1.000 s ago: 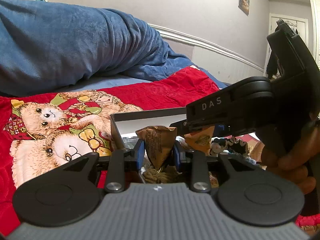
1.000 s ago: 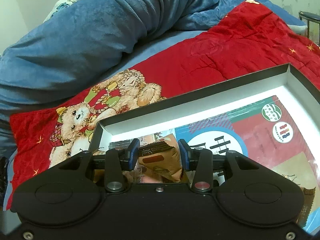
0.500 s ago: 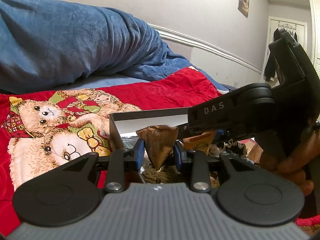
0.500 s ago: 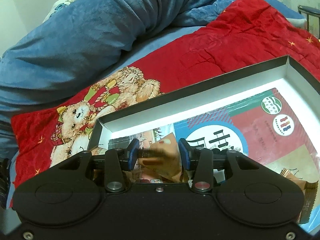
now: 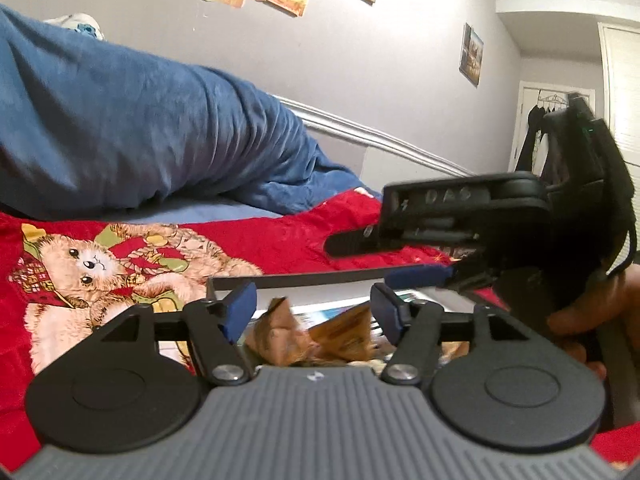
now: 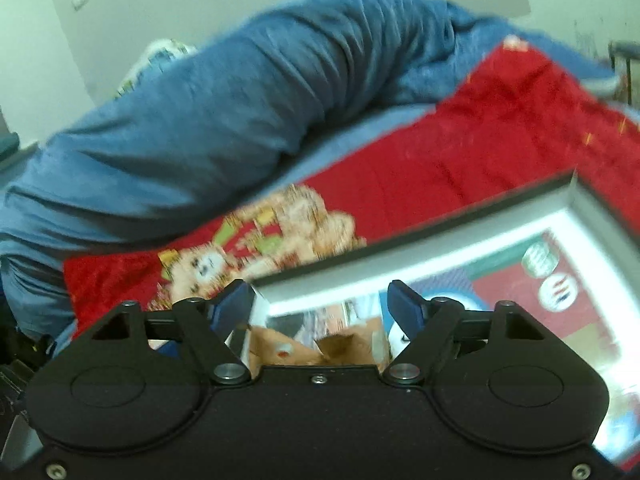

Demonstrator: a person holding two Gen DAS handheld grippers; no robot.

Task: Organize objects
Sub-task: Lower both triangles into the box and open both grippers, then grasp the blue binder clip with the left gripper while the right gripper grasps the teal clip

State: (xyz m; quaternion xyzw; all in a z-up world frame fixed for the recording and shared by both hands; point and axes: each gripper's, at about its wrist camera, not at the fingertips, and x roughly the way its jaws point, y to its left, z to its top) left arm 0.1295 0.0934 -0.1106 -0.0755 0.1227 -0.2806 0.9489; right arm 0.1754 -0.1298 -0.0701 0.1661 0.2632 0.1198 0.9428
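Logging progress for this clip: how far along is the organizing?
Done: two brown snack packets lie in the open box on the red blanket. In hand: nothing; the left tongs and right tongs are both open above the packets. Left: the frames do not show further items, so the remainder is unclear.

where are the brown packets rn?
Both views: brown packets lie in the box's left corner, low between each gripper's open fingers, beside the teddy blanket.
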